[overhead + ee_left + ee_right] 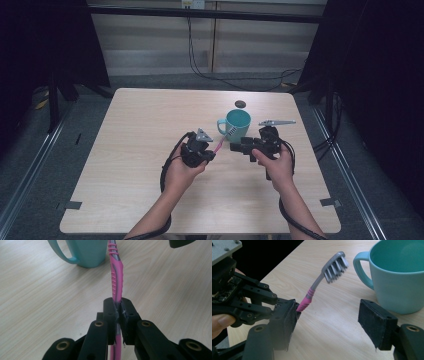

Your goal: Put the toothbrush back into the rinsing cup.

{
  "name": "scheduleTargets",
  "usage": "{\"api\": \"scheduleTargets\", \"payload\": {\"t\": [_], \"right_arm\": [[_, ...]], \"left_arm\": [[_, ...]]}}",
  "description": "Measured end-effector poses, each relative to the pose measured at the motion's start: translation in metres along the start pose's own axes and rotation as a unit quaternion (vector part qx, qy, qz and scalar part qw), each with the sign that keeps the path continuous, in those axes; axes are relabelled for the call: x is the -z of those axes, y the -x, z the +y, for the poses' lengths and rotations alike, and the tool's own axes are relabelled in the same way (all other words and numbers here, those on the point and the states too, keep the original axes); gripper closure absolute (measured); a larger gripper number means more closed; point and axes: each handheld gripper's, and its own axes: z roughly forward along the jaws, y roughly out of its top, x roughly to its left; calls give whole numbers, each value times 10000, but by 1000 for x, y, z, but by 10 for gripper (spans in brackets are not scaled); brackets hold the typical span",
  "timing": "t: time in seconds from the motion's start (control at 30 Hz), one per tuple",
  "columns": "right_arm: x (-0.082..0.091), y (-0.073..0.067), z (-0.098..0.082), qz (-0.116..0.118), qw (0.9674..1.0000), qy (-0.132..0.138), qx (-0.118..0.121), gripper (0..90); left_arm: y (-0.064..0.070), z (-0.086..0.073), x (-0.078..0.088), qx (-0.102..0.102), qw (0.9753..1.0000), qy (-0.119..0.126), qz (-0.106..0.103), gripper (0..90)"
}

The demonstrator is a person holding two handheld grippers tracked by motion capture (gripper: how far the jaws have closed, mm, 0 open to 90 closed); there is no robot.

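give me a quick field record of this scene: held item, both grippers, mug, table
held item: pink and grey plastic toothbrush, bristle head raised toward the mug
left gripper: shut on the toothbrush handle
right gripper: open, nothing between its jaws, beside the mug
mug: teal mug with a handle, upright, looks empty
table: light wooden table
other: grey metal tool lying past the right gripper; small dark round object beyond the mug

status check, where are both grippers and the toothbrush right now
Left gripper shut on pink toothbrush, bristle end raised beside teal mug. Right gripper open, nothing between its pads, next to the mug. Nothing between brush and mug.
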Motion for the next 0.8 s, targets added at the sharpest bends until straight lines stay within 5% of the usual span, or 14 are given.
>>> {"api": "scheduleTargets", "payload": {"t": [0.5, 0.8], "right_arm": [[-11, -9, 4, 111, 9999, -92, 32, 352], [-10, -9, 10, 53, 10000, 34, 1, 465]], "left_arm": [[12, 5, 1, -57, 9998, 130, -158, 842], [15, 9, 0, -52, 9995, 155, -279, 842]]}}
